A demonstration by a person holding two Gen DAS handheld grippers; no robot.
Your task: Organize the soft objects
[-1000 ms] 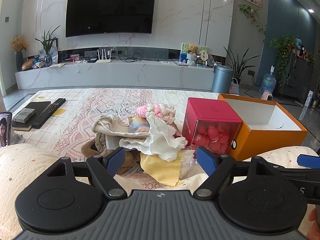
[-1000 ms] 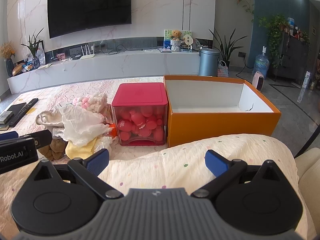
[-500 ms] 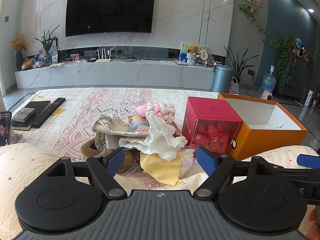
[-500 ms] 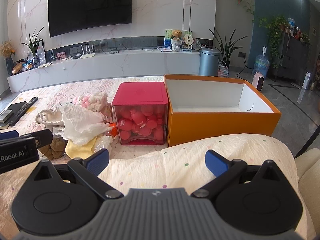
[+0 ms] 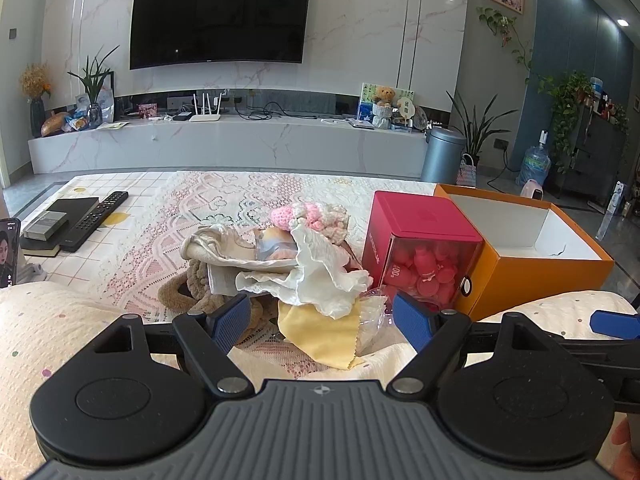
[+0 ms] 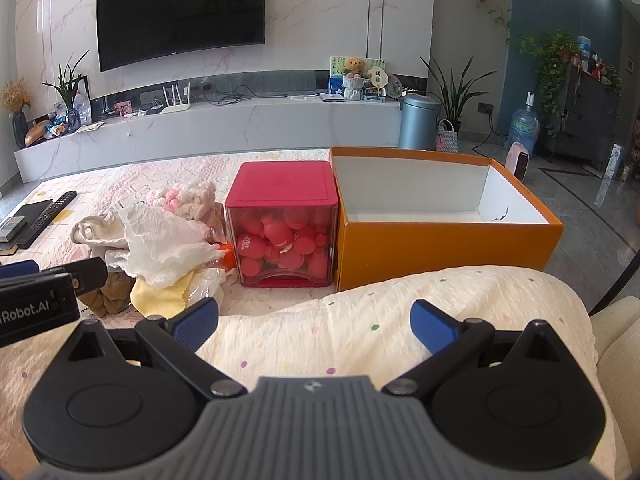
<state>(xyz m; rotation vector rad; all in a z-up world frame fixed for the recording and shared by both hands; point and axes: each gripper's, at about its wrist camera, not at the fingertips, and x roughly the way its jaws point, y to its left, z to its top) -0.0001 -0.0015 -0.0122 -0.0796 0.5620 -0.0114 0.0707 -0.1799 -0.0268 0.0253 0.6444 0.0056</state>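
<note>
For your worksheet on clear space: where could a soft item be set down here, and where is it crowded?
Free: inside the orange box, right of the red container; also bare tablecloth between the remote and the soft pile. Crowded: pile against the container.

White letters "Robot.AI" run along the black body of the left gripper (image 6: 38,308), left of the right gripper's fingers. "400." is printed in white on the clear front of the red-lidded plastic cube box (image 6: 245,245), ahead of the fingers.
</note>
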